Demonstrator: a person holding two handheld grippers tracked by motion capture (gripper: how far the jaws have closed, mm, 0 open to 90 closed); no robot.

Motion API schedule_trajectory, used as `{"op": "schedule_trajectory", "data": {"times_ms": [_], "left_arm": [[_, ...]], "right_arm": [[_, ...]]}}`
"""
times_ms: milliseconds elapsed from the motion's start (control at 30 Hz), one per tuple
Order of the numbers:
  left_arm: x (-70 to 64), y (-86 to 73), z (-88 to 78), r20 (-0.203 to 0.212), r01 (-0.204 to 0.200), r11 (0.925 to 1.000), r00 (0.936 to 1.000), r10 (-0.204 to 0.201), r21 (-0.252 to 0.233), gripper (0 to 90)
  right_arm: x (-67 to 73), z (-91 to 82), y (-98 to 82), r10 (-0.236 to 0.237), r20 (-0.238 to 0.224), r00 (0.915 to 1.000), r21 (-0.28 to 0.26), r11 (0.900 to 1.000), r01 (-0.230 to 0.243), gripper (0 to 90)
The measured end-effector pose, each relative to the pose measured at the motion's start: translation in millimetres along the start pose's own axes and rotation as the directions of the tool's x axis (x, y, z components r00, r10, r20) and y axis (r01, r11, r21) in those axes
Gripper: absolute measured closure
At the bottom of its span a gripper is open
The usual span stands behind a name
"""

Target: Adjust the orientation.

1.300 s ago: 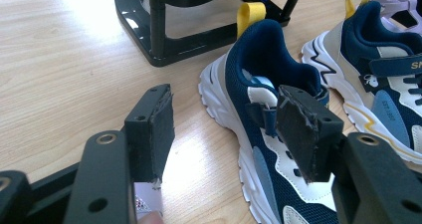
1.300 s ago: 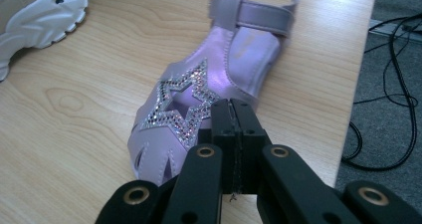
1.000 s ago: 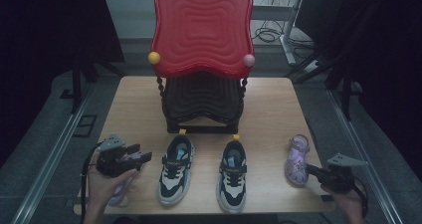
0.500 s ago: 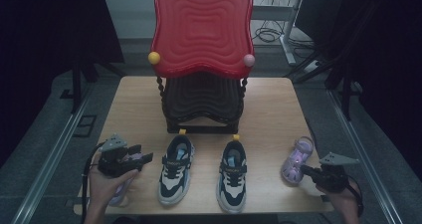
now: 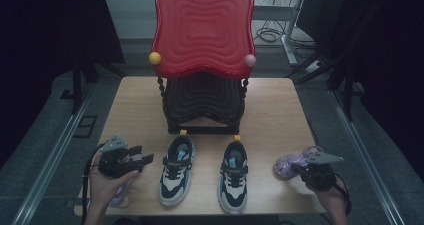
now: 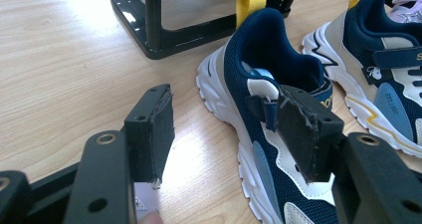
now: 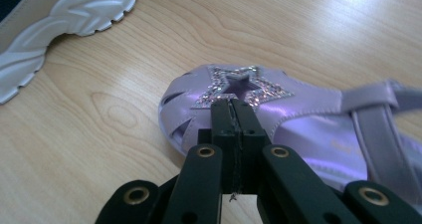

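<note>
1. Seen along its own jaws, the right gripper (image 7: 233,109) is found pressed fully together with nothing between the pads; its tips rest against the toe cap of the lilac sandal (image 7: 278,119), just below the glittering star.
2. From that gripper the sandal lies directly ahead and touching. Its long axis is judged to run from the toe, which points toward the right-hand sneaker (image 5: 233,175), back toward the table's right edge, with the strap at the far end.
3. The right hand (image 5: 327,197) is the nearer one by far; a sideways nudge of the sandal toward the sneaker pair seems to be the step in hand.
4. Left of the left-hand sneaker (image 5: 175,171), the left gripper (image 5: 131,160) is held with its jaws wide apart and empty, and a second lilac sandal (image 5: 120,192) is partly hidden under that hand.
5. Lettering is visible on the sneaker straps, but it cannot be read.
</note>
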State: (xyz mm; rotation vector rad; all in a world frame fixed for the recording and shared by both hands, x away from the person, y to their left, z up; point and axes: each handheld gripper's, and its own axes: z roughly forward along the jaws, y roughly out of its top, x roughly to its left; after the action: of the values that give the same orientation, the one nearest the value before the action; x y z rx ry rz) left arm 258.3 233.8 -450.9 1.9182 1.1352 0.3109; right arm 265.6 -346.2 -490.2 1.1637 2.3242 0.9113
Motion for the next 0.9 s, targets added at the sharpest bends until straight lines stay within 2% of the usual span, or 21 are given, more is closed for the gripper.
{"op": "schedule_trajectory", "data": {"times_ms": [233,367,600,900], "left_arm": [[-0.4,0.0,0.9,0.002,-0.004,1.0000,1.0000,0.004,0.004,40.1],[-0.3,-0.2,1.2,0.000,-0.001,1.0000,1.0000,0.001,0.005,40.1],[-0.5,-0.6,3.8,0.002,-0.004,0.9999,1.0000,0.004,0.016,40.1],[-0.3,-0.9,3.5,-0.002,-0.001,0.9998,1.0000,0.001,0.018,40.1]], "right_arm": [[13.1,12.4,11.0,-0.014,0.051,0.9986,0.012,1.000,0.013,89.8],[14.6,15.6,13.5,-0.010,0.061,0.9981,0.013,1.000,0.009,89.8],[13.6,21.8,18.5,0.024,0.064,0.9977,0.007,1.000,-0.024,89.8],[15.0,30.9,26.9,0.021,0.093,0.9954,0.024,0.999,-0.024,89.6]]}}
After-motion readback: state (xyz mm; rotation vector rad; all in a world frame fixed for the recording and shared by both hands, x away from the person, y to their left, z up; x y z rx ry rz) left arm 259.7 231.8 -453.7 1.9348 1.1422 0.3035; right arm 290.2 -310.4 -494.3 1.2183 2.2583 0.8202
